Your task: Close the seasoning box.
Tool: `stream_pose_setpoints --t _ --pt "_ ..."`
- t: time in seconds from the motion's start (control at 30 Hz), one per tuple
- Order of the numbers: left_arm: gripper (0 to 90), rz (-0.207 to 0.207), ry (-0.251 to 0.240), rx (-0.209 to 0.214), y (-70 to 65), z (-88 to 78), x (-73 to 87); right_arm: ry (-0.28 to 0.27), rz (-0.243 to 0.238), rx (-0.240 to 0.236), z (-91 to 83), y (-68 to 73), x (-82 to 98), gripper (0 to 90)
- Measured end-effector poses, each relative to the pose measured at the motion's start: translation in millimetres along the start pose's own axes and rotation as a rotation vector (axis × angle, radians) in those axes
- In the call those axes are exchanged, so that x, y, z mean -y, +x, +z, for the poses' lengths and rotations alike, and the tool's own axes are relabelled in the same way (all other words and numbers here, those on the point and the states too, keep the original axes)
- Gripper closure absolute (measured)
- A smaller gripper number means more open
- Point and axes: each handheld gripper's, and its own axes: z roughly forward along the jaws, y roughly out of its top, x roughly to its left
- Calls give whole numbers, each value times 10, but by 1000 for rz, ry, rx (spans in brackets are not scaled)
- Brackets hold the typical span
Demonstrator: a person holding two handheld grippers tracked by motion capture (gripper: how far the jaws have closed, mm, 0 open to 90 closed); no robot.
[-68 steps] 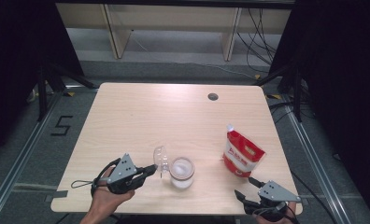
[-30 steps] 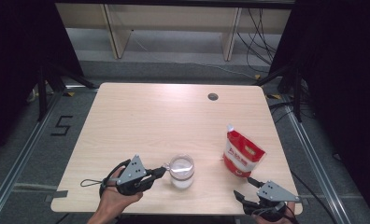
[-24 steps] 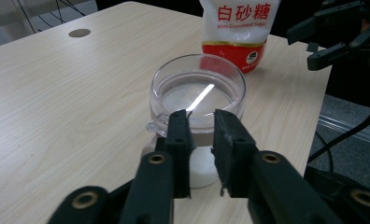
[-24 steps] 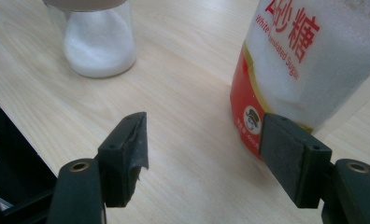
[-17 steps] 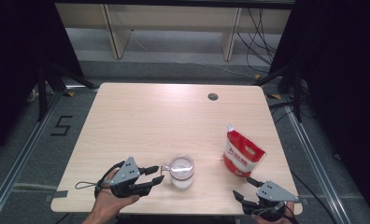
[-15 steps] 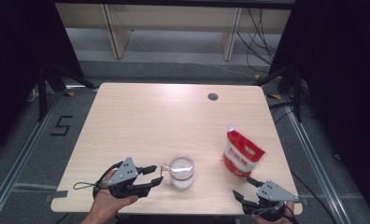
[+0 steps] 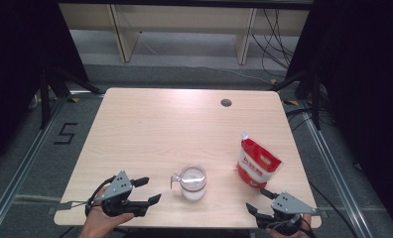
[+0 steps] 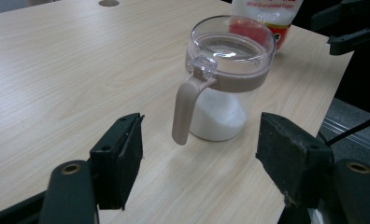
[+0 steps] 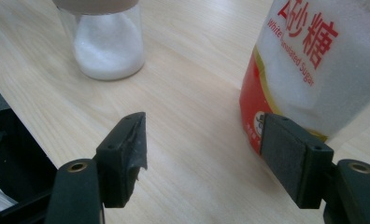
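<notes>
While its jaws have just been opening with nothing between them, the left gripper (image 7: 147,190) lies low at lower left. The right gripper (image 7: 257,201) rests spread. The lidded sugar jar (image 7: 192,181) stands upright, handle leftward.

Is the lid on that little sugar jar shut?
Shut: the clear lid lies flat on the jar's brown rim.

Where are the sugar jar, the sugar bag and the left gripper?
sugar jar (image 8: 223,116), left gripper view, glass body.
sugar bag (image 7: 257,166), high view, red front.
left gripper (image 7: 148,190), high view, between its fingertips.
</notes>
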Motion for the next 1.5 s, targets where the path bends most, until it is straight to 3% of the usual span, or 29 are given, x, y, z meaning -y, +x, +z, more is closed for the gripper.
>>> stream_pose_setpoints --t 0.2,0.23,0.27,0.33,0.47,0.5,0.57,0.6,0.67,0.77,0.9,0.93,0.97,1.03,1.23,1.47,1.5 --pt "256 10 35 17 -31 10 84 -5 -17 16 4 3 -9 327" --pt "248 12 38 21 -33 13 92 6 2 13 3 16 -7 323" --pt "243 3 34 24 -48 21 108 7 -2 5 9 13 -8 319" --pt "227 21 47 17 -55 13 120 -8 -21 15 16 2 -13 306" --pt "162 21 52 22 -74 35 164 8 30 13 14 12 -12 247" --pt "155 15 53 26 -76 41 177 -7 16 29 24 -1 -8 235" --pt "155 30 64 44 -73 46 201 6 26 26 24 10 -8 223" --pt "155 14 69 47 -86 50 220 -2 2 29 31 -2 -9 216" --pt "155 25 77 50 -92 56 238 10 -8 33 43 9 -9 202" --pt "155 28 82 55 -103 55 240 17 16 13 50 27 -8 197" --pt "155 46 96 45 -107 49 255 18 4 10 57 22 -4 180" --pt "155 69 115 37 -94 44 257 19 5 19 56 25 -3 172" --pt "155 63 96 41 -105 60 270 13 -4 27 56 23 -2 166" --pt "156 70 109 25 -114 68 281 9 -6 25 54 26 -5 163" --pt "156 79 140 44 -142 94 294 26 -11 6 63 45 -1 161" --pt "156 70 131 40 -148 103 302 34 -26 -7 77 57 1 163" --pt "156 94 152 30 -133 93 298 38 -20 -12 79 61 1 164"
